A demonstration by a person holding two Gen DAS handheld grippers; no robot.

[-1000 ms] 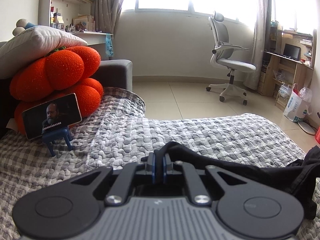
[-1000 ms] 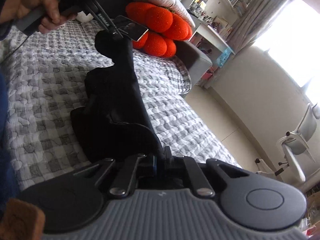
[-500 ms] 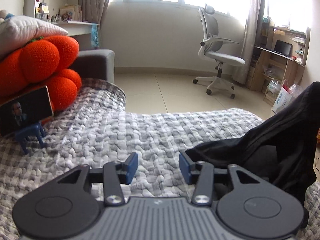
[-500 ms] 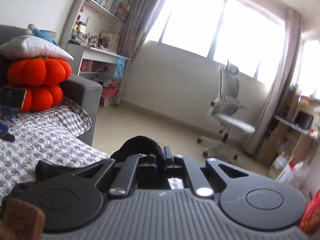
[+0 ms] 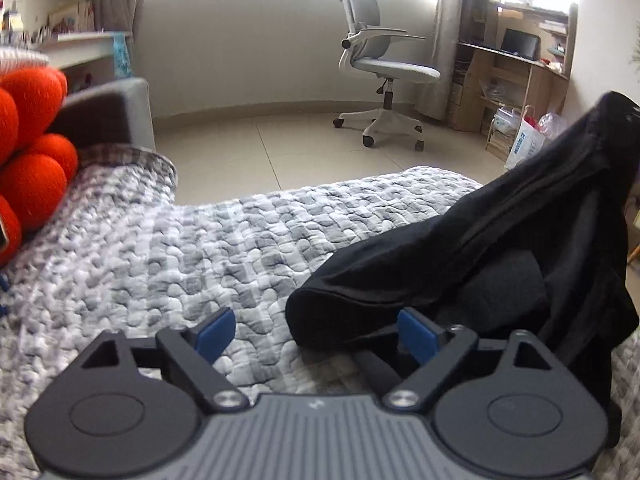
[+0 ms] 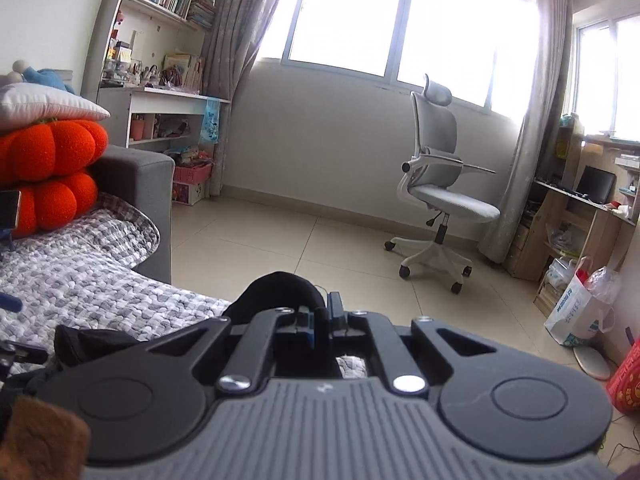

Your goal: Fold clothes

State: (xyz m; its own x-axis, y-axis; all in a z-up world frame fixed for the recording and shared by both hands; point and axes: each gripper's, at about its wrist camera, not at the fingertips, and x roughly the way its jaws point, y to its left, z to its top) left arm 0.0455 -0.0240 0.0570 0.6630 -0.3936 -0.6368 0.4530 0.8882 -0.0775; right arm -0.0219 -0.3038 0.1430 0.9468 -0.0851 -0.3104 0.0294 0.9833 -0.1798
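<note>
— Tongs first, left to right?
— Left tongs (image 5: 316, 336) are opening, nothing pinched; black garment (image 5: 460, 264) lies on the quilted bed cover (image 5: 200, 248), just right of them. Right tongs (image 6: 318, 326) clench its raised end.
— Next?
— Probably regrip, then fold over.

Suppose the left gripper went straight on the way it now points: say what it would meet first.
Probably the black garment: its folded end lies just ahead of the opening left gripper, on the grey quilt. Depth is unclear; it might touch quilt first.
</note>
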